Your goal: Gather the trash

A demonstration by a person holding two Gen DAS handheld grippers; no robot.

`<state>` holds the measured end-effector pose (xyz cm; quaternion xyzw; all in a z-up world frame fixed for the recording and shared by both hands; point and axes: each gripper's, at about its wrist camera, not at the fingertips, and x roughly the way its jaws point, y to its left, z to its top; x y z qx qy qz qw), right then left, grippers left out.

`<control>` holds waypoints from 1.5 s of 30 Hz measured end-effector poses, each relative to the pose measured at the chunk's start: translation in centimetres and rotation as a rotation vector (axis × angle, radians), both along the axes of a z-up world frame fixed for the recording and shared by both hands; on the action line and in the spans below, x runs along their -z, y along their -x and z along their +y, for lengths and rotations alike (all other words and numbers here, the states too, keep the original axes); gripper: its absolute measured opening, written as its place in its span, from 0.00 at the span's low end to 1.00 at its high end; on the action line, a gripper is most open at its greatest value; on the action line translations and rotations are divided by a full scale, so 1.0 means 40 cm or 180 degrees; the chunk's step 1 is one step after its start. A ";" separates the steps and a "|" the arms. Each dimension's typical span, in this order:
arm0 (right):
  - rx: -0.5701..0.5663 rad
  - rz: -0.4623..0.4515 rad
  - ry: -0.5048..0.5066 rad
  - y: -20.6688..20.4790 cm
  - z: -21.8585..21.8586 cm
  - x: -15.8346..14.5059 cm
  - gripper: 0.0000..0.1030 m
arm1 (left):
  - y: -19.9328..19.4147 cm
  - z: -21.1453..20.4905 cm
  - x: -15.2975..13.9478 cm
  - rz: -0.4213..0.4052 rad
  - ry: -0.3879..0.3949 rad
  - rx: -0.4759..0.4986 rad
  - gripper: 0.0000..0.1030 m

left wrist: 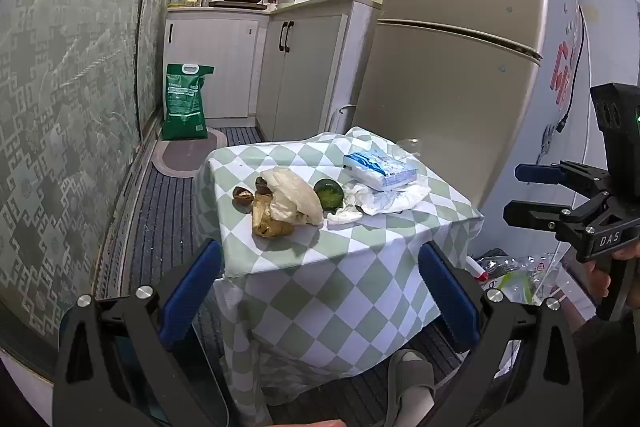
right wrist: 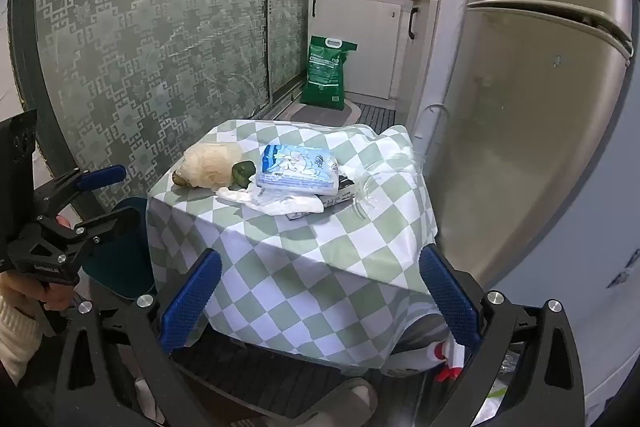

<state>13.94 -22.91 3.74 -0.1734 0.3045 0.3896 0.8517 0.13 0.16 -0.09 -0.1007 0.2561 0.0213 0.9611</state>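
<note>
Left wrist view shows you the crumpled food wrapper (left wrist: 294, 197) on the checkered tablecloth (left wrist: 360, 239), straight ahead of your left gripper (left wrist: 320, 287), long axis running away from you, both it and the right gripper (left wrist: 520, 193) spread wide, empty.

Narrow kitchen: patterned green sliding door (left wrist: 72, 99), white cabinets (left wrist: 256, 67), beige refrigerator (left wrist: 452, 39), ribbed dark floor mat (left wrist: 168, 227), probably rubber.

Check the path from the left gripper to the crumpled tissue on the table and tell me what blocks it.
Nothing visible blocks it. The left gripper hangs open before the table; the crumpled tissue lies exposed beside the tissue pack.
</note>
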 end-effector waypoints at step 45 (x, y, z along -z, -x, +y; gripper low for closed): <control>-0.0020 -0.0097 0.0068 0.009 0.009 0.003 0.97 | 0.004 -0.008 -0.007 -0.0038 -0.0069 0.0037 0.97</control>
